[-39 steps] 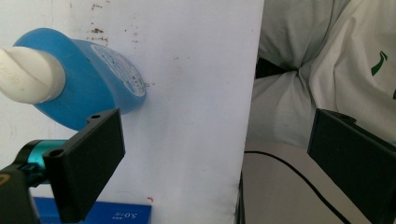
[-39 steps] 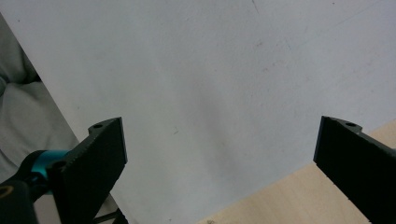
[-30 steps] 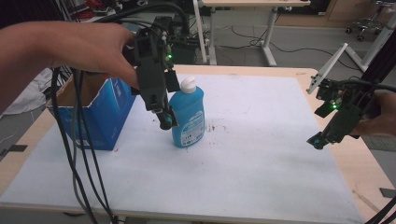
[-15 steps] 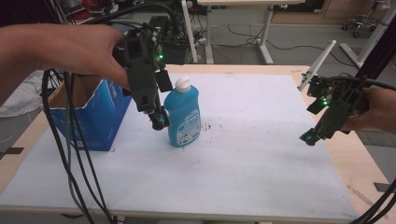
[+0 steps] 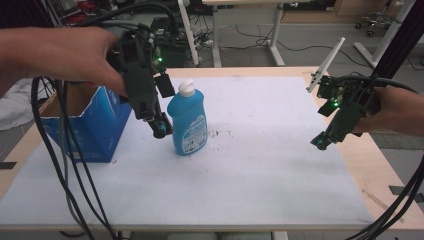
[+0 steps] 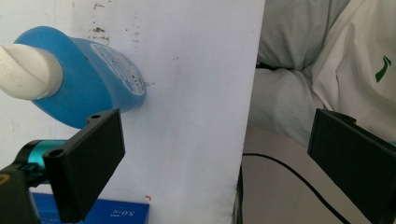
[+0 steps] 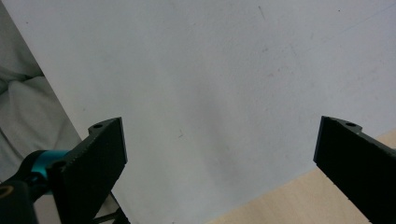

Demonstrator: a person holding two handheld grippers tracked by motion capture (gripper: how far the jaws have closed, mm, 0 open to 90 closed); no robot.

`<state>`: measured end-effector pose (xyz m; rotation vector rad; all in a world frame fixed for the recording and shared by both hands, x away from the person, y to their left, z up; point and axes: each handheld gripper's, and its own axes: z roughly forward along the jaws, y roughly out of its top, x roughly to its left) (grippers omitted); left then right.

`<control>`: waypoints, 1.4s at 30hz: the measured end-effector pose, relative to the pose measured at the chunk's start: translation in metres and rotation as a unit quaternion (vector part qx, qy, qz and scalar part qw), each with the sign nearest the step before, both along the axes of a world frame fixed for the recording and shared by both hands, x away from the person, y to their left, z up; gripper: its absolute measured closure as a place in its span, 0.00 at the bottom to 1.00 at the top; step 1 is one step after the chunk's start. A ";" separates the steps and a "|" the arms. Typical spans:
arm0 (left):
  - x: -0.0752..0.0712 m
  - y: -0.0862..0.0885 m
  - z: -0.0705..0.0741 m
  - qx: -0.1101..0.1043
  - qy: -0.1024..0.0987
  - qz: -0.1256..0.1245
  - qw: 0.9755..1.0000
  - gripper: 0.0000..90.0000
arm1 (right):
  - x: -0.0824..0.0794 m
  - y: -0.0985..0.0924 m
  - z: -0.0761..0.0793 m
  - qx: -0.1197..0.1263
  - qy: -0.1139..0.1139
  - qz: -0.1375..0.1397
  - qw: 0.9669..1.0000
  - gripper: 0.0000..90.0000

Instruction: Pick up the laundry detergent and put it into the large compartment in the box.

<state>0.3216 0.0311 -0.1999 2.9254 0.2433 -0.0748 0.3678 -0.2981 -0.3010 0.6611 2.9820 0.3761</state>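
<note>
Off to the left of my left claw (image 5: 161,129) stands the blue cardboard box (image 5: 95,127), open-topped, its near wall just beside my jaws. That claw is spread wide and holds nothing. Just to its right, close by the tips, the blue bottle (image 5: 189,121) stands upright on the white mat (image 5: 250,175), white cap (image 5: 186,88) on top. I judge it smooth plastic, slippery, with some liquid weight low down, though how full it is I cannot tell. The walls may give under a squeeze, so I would take it across the broad body below the shoulder, not at the cap. Past the bottle the mat lies bare right across to my right claw (image 5: 320,144), also wide and empty, hanging above the mat's right edge with wooden table (image 5: 385,175) beyond.
</note>
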 end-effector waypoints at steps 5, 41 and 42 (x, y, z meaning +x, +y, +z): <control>0.002 0.001 0.003 0.000 -0.006 0.005 1.000 0.04 | 0.001 0.000 0.000 0.001 0.000 -0.001 1.000 0.02; 0.074 -0.013 -0.019 -0.031 -0.050 0.224 0.973 0.04 | 0.012 -0.001 -0.009 0.003 0.008 -0.001 1.000 0.02; 0.076 -0.013 -0.021 -0.031 -0.049 0.226 0.972 0.04 | 0.012 0.000 -0.010 0.003 0.009 0.000 1.000 0.02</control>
